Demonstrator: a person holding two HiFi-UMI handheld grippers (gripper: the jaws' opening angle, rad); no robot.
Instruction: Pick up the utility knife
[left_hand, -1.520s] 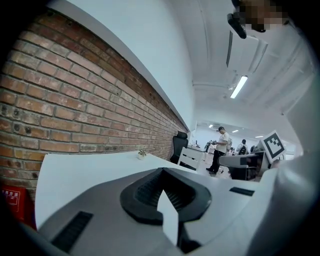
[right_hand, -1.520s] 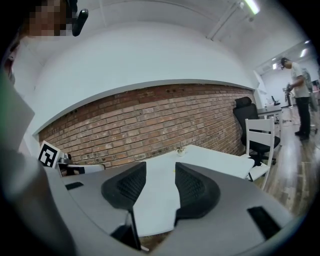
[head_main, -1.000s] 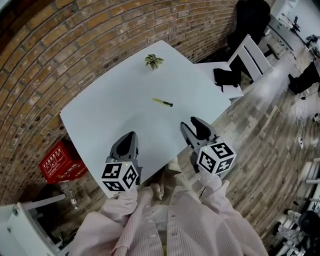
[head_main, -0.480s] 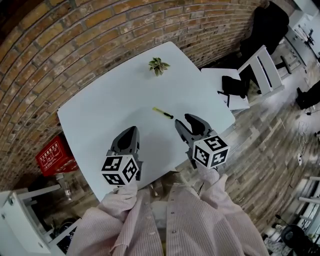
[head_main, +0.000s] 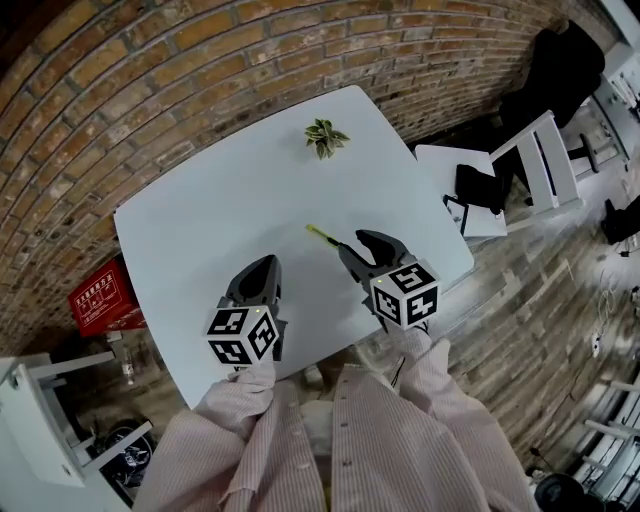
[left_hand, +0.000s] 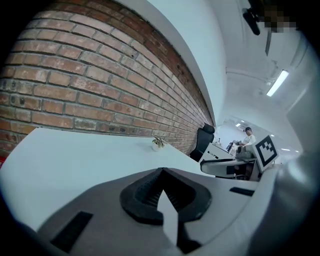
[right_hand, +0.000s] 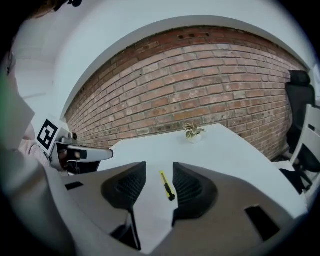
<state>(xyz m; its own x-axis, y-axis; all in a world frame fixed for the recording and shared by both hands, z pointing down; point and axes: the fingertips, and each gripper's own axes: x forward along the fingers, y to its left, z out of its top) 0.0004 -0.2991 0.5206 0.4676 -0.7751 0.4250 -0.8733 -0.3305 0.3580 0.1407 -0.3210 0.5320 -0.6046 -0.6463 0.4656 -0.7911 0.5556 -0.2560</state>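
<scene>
- The brick wall (head_main: 150, 70) runs behind everything, from 9 o'clock round to 1 o'clock.
- The white table (head_main: 200, 210) lies below me, its far corner at 12 o'clock.
- My left gripper (head_main: 258, 275) hovers over the near edge at 7 o'clock, jaws pressed together on nothing.
- My right gripper (head_main: 365, 243) hangs at 5 o'clock, jaws apart and empty.
- A small potted plant (head_main: 325, 137) stands at 12 o'clock.
- The utility knife (right_hand: 166, 186) lies flat on the table just beyond my right jaws, at their 11 o'clock, untouched.
</scene>
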